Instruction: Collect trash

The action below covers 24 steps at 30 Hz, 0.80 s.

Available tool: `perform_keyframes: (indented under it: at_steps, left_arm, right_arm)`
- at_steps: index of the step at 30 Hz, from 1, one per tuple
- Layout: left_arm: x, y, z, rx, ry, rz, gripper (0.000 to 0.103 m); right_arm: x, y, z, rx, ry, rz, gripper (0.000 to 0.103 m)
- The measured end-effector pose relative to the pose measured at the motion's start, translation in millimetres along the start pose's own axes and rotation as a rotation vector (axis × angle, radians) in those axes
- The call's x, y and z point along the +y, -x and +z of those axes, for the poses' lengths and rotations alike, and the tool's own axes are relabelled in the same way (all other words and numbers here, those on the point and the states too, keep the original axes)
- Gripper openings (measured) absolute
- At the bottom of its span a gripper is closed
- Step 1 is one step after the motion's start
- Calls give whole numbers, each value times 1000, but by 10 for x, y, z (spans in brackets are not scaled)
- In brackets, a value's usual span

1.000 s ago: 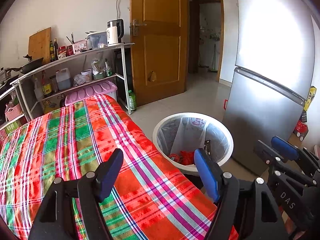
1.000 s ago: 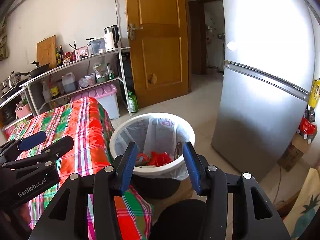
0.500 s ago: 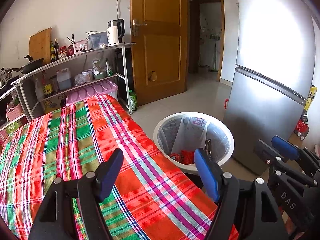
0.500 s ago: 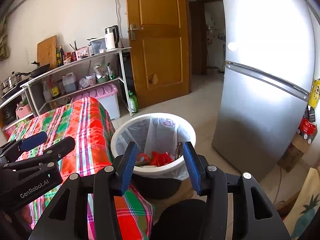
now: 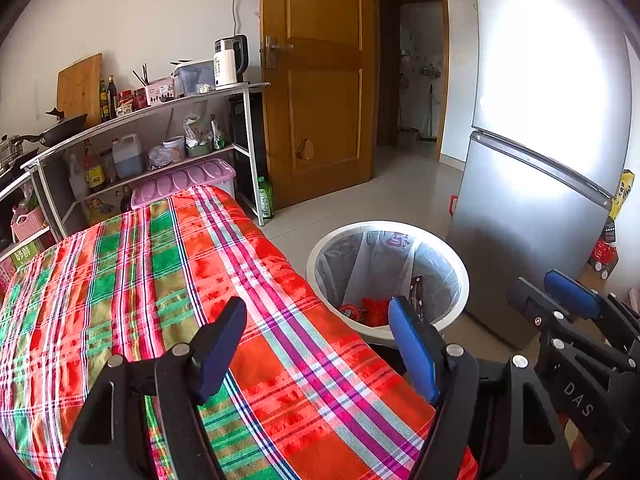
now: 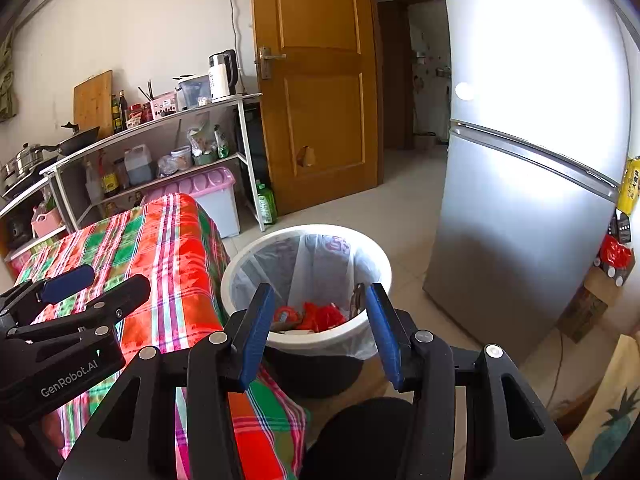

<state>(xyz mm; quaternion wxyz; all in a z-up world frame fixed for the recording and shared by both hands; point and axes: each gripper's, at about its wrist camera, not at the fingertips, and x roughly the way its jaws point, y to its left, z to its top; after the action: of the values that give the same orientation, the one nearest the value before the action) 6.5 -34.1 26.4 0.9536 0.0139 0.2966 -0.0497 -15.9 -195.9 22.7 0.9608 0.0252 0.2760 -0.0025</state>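
Note:
A round bin (image 5: 460, 276) (image 6: 240, 268) with a white rim and a clear liner stands on the floor beside the table. Red wrappers (image 5: 370, 310) (image 6: 320, 316) and a dark wrapper (image 5: 416, 292) lie in its bottom. My left gripper (image 5: 316, 344) hovers open over the table's near corner, nothing between its blue pads. My right gripper (image 6: 316, 320) is open too, held just before the bin with its jaws empty. Each gripper shows at the edge of the other's view: the right one (image 5: 576, 300), the left one (image 6: 80, 284).
The table wears a red, green and pink plaid cloth (image 5: 140, 280) (image 6: 160, 248). A silver fridge (image 5: 540, 160) stands right of the bin. Behind are a wooden door (image 5: 320, 80), a metal shelf rack (image 5: 140, 128) with bottles and a kettle, and a pink-lidded box (image 6: 200, 188).

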Motion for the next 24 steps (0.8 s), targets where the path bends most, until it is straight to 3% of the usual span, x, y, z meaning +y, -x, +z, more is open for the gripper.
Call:
perform_keyframes:
  at_steps: [24]
  left_arm:
    - [-1, -6, -14, 4, -6, 1, 75]
  right_arm:
    - [0, 2, -12, -1, -1, -4, 49]
